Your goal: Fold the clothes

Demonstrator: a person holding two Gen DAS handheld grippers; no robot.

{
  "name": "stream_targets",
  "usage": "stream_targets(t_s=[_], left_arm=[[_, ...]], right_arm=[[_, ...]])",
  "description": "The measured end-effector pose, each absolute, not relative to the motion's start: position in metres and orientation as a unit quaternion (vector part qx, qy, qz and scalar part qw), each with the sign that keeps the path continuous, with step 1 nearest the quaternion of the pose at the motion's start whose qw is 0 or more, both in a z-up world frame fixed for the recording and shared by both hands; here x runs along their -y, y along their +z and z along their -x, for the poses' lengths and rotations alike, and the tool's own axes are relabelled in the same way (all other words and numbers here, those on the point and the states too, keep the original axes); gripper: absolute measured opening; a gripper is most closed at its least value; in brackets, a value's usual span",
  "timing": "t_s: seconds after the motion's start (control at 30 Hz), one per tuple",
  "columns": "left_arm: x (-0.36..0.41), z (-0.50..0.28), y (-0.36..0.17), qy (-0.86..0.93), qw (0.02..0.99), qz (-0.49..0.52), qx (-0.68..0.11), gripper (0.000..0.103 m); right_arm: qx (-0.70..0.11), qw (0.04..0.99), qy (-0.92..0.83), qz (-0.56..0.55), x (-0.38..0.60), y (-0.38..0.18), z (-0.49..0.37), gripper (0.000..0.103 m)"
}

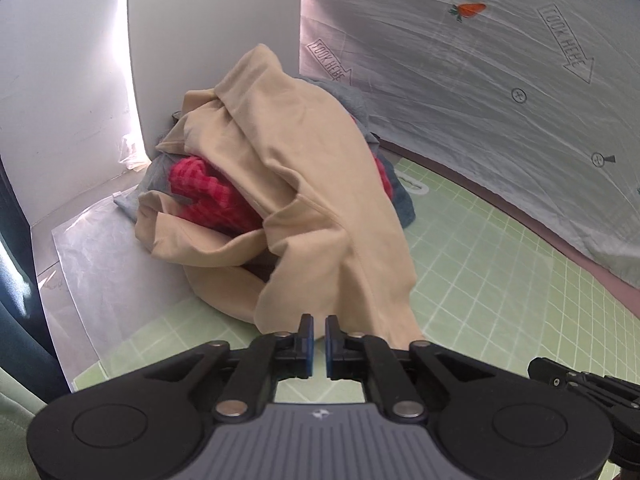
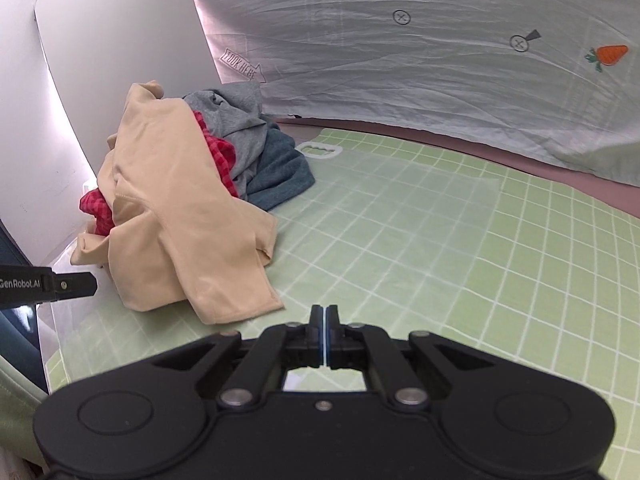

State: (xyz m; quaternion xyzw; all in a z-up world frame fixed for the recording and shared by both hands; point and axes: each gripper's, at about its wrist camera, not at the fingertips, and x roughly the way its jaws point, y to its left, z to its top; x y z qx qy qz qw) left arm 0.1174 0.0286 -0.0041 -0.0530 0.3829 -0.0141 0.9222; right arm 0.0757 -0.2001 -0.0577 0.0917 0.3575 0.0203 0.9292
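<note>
A pile of clothes lies at the back left of the green grid mat (image 2: 440, 248). A beige garment (image 1: 320, 200) drapes over the top, also in the right wrist view (image 2: 180, 220). Under it are a red checked garment (image 1: 208, 196), a grey one (image 2: 236, 116) and a dark teal one (image 2: 280, 172). My left gripper (image 1: 319, 326) is slightly open and empty, its tips just in front of the beige garment's near edge. My right gripper (image 2: 324, 316) is shut and empty, above the mat just right of the beige hem. The left gripper also shows at the left edge of the right wrist view (image 2: 60, 284).
A white panel (image 1: 208, 40) stands behind the pile. A pale sheet printed with carrots and "LOOK HERE" arrows (image 2: 420, 60) hangs along the back. A clear plastic sheet (image 1: 100, 264) lies left of the mat. The mat has a cut-out handle (image 2: 320, 150).
</note>
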Motion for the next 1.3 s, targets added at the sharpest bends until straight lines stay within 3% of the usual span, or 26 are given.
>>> stream_targets(t_s=[0.07, 0.1, 0.17, 0.23, 0.47, 0.6, 0.63, 0.7, 0.77, 0.83, 1.0, 1.1, 1.13, 1.2, 1.23, 1.3], left_arm=[[-0.046, -0.132, -0.003, -0.010, 0.921, 0.058, -0.386, 0.042], [-0.053, -0.140, -0.003, -0.010, 0.920, 0.058, -0.388, 0.043], [-0.063, -0.156, -0.003, -0.022, 0.917, 0.063, -0.393, 0.047], [-0.068, -0.169, -0.006, -0.029, 0.915, 0.067, -0.398, 0.053], [-0.068, -0.203, -0.012, -0.066, 0.908, 0.080, -0.405, 0.065], [-0.061, -0.215, -0.017, -0.095, 0.902, 0.077, -0.413, 0.066], [-0.059, -0.217, -0.018, -0.105, 0.901, 0.078, -0.413, 0.065], [-0.057, -0.218, -0.018, -0.111, 0.902, 0.075, -0.410, 0.055], [-0.055, -0.221, -0.019, -0.102, 0.901, 0.071, -0.415, 0.034], [-0.058, -0.223, -0.021, -0.103, 0.897, 0.082, -0.423, 0.023], [-0.061, -0.219, -0.018, -0.106, 0.895, 0.093, -0.422, 0.013], [-0.061, -0.211, -0.015, -0.108, 0.898, 0.104, -0.413, 0.011], [-0.059, -0.208, -0.013, -0.110, 0.899, 0.102, -0.411, 0.011], [-0.055, -0.200, -0.010, -0.113, 0.902, 0.095, -0.406, 0.010], [-0.051, -0.195, -0.008, -0.115, 0.904, 0.088, -0.403, 0.010], [-0.045, -0.187, -0.004, -0.118, 0.907, 0.077, -0.396, 0.010]], right_arm=[[-0.362, 0.927, 0.028, -0.093, 0.182, -0.060, -0.100, 0.008], [-0.366, 0.925, 0.031, -0.097, 0.174, -0.061, -0.112, 0.009], [-0.371, 0.922, 0.032, -0.107, 0.160, -0.064, -0.132, 0.023], [-0.373, 0.920, 0.034, -0.115, 0.147, -0.064, -0.149, 0.030], [-0.381, 0.917, 0.054, -0.102, 0.113, -0.069, -0.178, 0.043], [-0.384, 0.917, 0.050, -0.099, 0.109, -0.073, -0.174, 0.050], [-0.387, 0.915, 0.049, -0.105, 0.110, -0.076, -0.171, 0.053], [-0.393, 0.911, 0.047, -0.115, 0.113, -0.082, -0.165, 0.053], [-0.405, 0.906, 0.045, -0.113, 0.113, -0.089, -0.162, 0.054], [-0.413, 0.904, 0.044, -0.103, 0.110, -0.095, -0.161, 0.054], [-0.412, 0.907, 0.048, -0.073, 0.097, -0.100, -0.167, 0.059], [-0.416, 0.906, 0.062, -0.052, 0.090, -0.102, -0.172, 0.059], [-0.419, 0.904, 0.072, -0.046, 0.088, -0.103, -0.174, 0.054], [-0.426, 0.900, 0.090, -0.032, 0.084, -0.105, -0.177, 0.022], [-0.428, 0.898, 0.095, -0.027, 0.083, -0.104, -0.178, 0.013], [-0.421, 0.902, 0.090, -0.025, 0.086, -0.100, -0.172, 0.008]])
